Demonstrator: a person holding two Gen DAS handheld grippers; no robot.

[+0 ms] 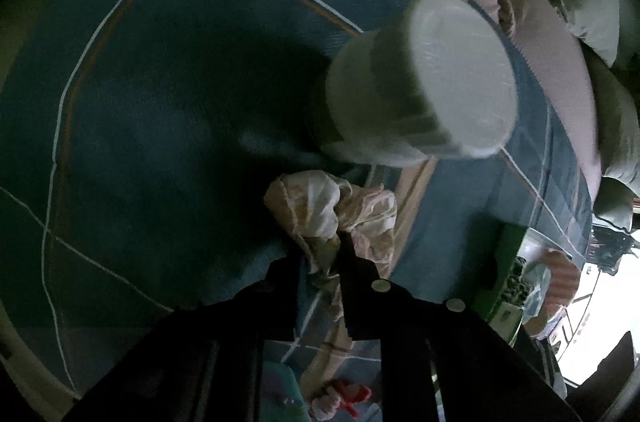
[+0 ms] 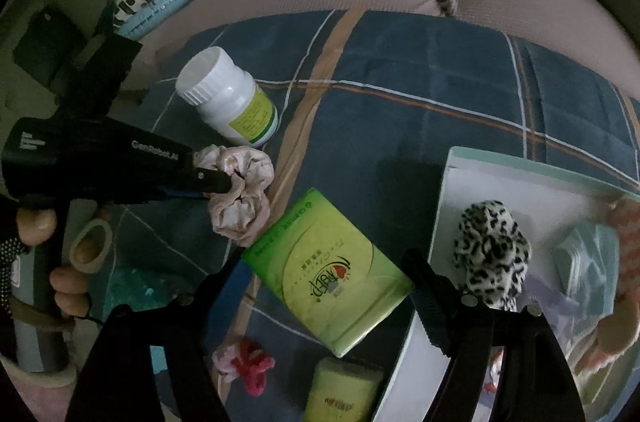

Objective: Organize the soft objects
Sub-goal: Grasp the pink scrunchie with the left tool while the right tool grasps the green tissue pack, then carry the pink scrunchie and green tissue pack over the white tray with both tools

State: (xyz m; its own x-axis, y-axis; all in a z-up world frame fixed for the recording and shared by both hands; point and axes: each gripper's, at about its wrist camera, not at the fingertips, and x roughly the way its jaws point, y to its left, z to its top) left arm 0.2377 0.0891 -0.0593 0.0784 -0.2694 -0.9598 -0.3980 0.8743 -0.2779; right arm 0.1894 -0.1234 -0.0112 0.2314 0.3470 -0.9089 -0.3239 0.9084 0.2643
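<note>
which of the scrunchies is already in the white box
The leopard-print scrunchie, black and white spotted, lies inside the white box. The pale pink scrunchie is pinched by the left gripper over the blanket, and the small red-and-pink one lies on it.

White bottle [image 1: 424, 78] motion-blurred in left wrist view, label unreadable. Green box [image 1: 506, 286] at right edge half dark. Second green pack [image 2: 344, 392] cut by bottom edge. Tray [image 2: 520, 178] contents at far right blurred.
</note>
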